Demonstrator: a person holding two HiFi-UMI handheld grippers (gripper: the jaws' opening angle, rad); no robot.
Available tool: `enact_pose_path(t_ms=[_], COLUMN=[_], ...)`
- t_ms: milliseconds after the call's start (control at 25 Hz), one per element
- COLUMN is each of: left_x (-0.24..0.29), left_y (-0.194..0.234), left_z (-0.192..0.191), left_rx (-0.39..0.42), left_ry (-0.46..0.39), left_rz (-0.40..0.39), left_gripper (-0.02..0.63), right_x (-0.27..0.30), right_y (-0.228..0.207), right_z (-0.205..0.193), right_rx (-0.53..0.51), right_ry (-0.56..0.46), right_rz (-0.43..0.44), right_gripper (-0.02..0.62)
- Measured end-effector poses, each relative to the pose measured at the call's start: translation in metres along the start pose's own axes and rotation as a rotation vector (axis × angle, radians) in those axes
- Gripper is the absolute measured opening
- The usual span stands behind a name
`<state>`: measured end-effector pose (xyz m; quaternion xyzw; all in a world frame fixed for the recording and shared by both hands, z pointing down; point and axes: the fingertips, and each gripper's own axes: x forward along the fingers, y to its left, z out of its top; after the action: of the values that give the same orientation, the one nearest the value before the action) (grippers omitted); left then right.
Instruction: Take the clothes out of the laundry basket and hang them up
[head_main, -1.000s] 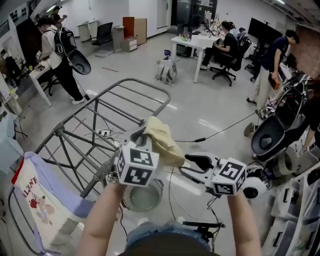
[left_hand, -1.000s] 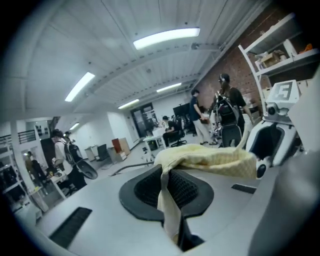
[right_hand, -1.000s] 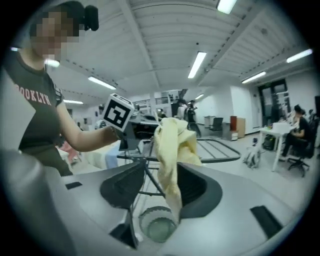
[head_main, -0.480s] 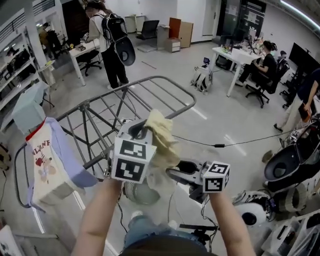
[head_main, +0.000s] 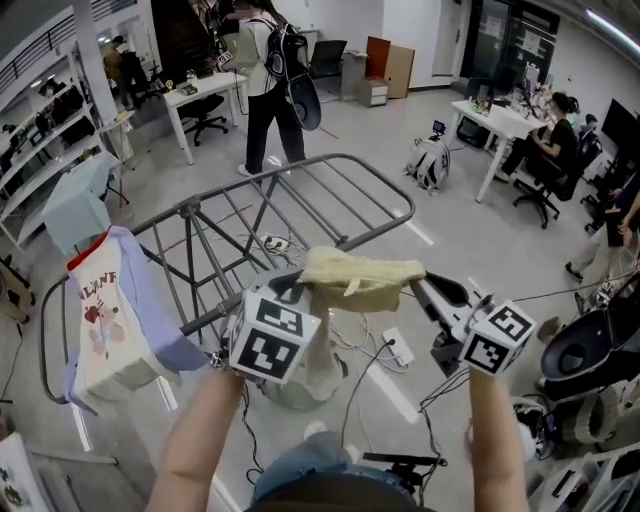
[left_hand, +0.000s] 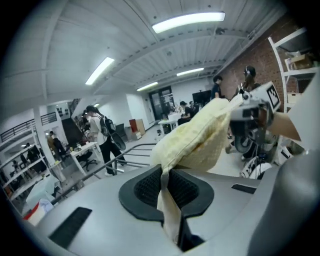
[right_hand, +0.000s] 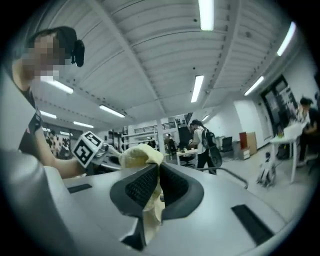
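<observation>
A pale yellow cloth (head_main: 362, 278) is stretched flat between my two grippers, above the grey metal drying rack (head_main: 330, 195). My left gripper (head_main: 292, 285) is shut on the cloth's left end; in the left gripper view the fabric (left_hand: 197, 140) runs down between the closed pads (left_hand: 150, 186). My right gripper (head_main: 422, 286) is shut on the right end, and in the right gripper view the cloth (right_hand: 141, 156) is pinched between its pads (right_hand: 142, 185). A round basket (head_main: 290, 385) on the floor below is mostly hidden by my arms and the cloth.
A white and lavender garment with red print (head_main: 110, 320) hangs on the rack's left end. Cables and a power strip (head_main: 398, 347) lie on the floor. A person with a backpack (head_main: 272, 70) stands beyond the rack; desks, chairs and shelves line the room.
My right gripper rose from below the cloth and shut on its free end. The cloth went from a bunched drape at the left gripper to a span between both.
</observation>
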<state>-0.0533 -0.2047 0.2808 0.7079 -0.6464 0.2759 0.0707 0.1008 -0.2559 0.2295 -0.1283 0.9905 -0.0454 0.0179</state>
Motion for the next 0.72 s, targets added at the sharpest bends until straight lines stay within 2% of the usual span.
enact_pose_path(t_ms=[120, 280, 440, 480, 600, 640, 720], left_x=[0.008, 0.011, 0.012, 0.012, 0.005, 0.004, 0.009], left_y=[-0.016, -0.037, -0.064, -0.07, -0.072, -0.066, -0.045], left_z=[0.005, 0.022, 0.024, 0.024, 0.03, 0.034, 0.043], left_rx=[0.028, 0.099, 0.186, 0.206, 0.211, 0.2, 0.184], left_ry=[0.002, -0.073, -0.161, -0.175, -0.23, -0.255, -0.296], left_rz=[-0.073, -0.19, -0.375, -0.429, -0.553, -0.558, -0.515], left_gripper=[0.021, 0.023, 0.032, 0.059, 0.275, 0.3, 0.299], right_x=[0.016, 0.035, 0.049, 0.051, 0.06, 0.061, 0.061], right_y=[-0.015, -0.022, -0.021, -0.021, -0.024, -0.025, -0.024], right_z=[0.047, 0.097, 0.126, 0.132, 0.145, 0.148, 0.157], right_rx=[-0.164, -0.319, -0.56, -0.602, -0.718, -0.745, -0.791], right_ry=[0.009, -0.051, -0.056, -0.056, -0.038, -0.04, -0.06], right_rz=[-0.11, -0.221, -0.322, -0.337, -0.373, -0.371, -0.364], right_gripper=[0.014, 0.014, 0.014, 0.014, 0.014, 0.014, 0.014])
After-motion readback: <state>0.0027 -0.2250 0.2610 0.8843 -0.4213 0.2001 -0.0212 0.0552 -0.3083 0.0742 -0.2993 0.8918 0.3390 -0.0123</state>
